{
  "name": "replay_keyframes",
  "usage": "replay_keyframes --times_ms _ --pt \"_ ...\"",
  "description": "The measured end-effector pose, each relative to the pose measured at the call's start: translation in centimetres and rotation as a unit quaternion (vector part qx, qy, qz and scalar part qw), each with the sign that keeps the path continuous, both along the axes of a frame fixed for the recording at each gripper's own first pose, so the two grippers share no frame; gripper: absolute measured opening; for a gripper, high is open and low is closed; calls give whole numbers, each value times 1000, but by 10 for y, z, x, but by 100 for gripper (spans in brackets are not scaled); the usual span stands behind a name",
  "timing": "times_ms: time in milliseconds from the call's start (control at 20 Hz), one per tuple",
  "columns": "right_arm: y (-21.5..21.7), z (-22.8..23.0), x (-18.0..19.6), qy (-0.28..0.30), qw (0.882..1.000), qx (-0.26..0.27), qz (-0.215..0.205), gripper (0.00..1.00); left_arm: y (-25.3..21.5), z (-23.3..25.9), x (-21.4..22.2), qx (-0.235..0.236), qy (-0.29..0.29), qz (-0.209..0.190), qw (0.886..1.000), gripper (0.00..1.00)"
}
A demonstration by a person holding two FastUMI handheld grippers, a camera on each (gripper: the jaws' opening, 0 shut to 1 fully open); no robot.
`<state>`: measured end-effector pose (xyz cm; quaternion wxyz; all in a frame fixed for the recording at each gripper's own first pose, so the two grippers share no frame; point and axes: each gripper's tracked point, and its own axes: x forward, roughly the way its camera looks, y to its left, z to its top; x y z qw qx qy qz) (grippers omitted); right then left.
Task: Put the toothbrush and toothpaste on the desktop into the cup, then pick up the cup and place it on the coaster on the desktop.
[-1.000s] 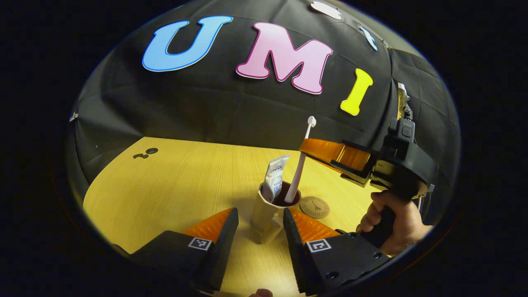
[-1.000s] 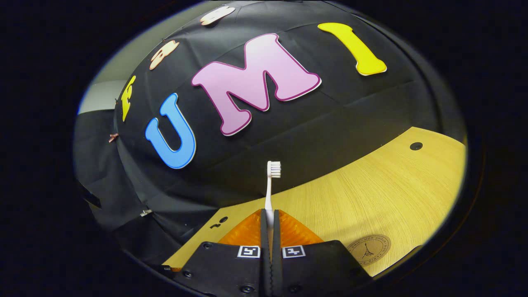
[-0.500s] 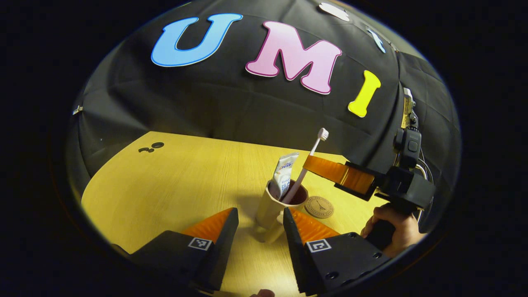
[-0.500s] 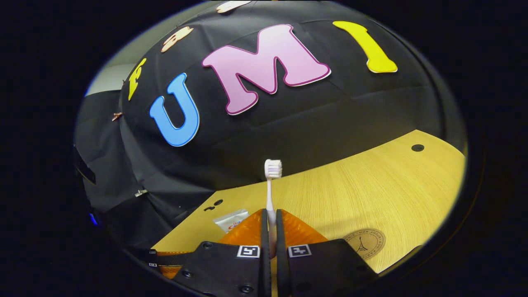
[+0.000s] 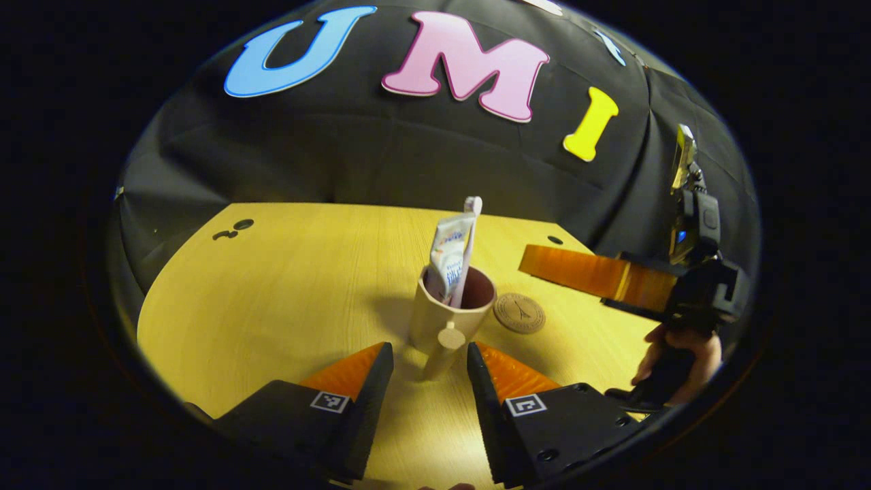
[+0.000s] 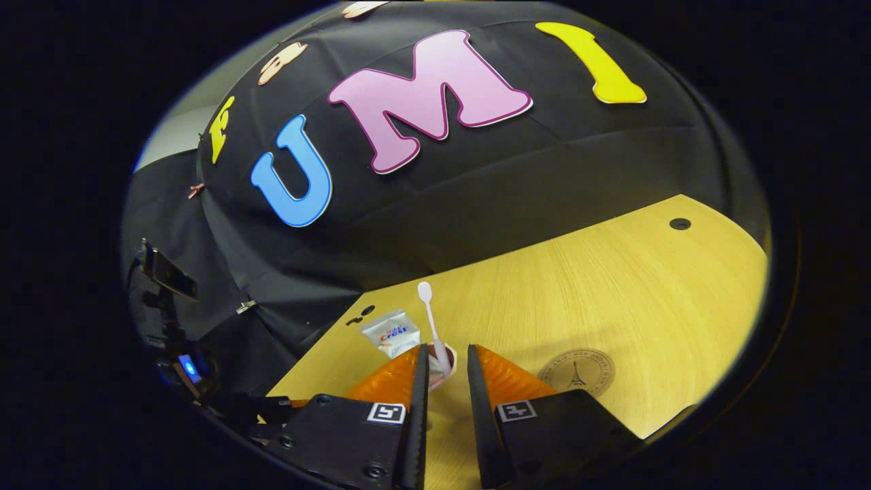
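A beige cup (image 5: 442, 314) stands on the wooden desktop (image 5: 272, 299), its handle (image 5: 446, 346) pointing toward me. The toothpaste tube (image 5: 450, 253) and the white toothbrush (image 5: 468, 235) stand inside it, side by side. My left gripper (image 5: 429, 364) is open, with the cup's handle in the gap between its fingers, touching neither. The round brown coaster (image 5: 519, 313) lies just right of the cup. In the right gripper view, the toothbrush (image 6: 431, 325) and tube (image 6: 391, 332) rise from the cup's rim (image 6: 446, 364) just beyond my open right gripper (image 6: 442, 364), which grips nothing.
In the left gripper view, the right gripper (image 5: 544, 262) hovers right of the cup and above the coaster, held by a hand (image 5: 680, 354). The coaster (image 6: 577, 372) lies to the right in the right gripper view. Small holes (image 5: 235, 228) mark the desktop's far corners.
The right gripper opened and let go of the toothbrush, then drew back from the cup. The toothbrush now stands free in the cup beside the tube.
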<state>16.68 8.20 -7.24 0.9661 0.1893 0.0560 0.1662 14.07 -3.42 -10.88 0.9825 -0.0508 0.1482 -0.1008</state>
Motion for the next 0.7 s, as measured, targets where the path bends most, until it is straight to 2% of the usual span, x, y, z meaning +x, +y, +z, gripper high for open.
replay_keyframes --times_ms 100,150,400,700 --pt "-14 -6 -17 16 1000 -1 4 17 -4 -4 6 12 16 0 1000 69" --pt "-24 -9 -26 24 1000 -2 3 34 -7 -7 11 18 27 -1 999 68" --pt "-70 -36 -63 58 998 -14 -8 34 -7 -16 35 40 65 13 997 69" --pt "-106 -61 -86 90 996 -8 -20 34 -7 -21 46 60 98 10 993 66"
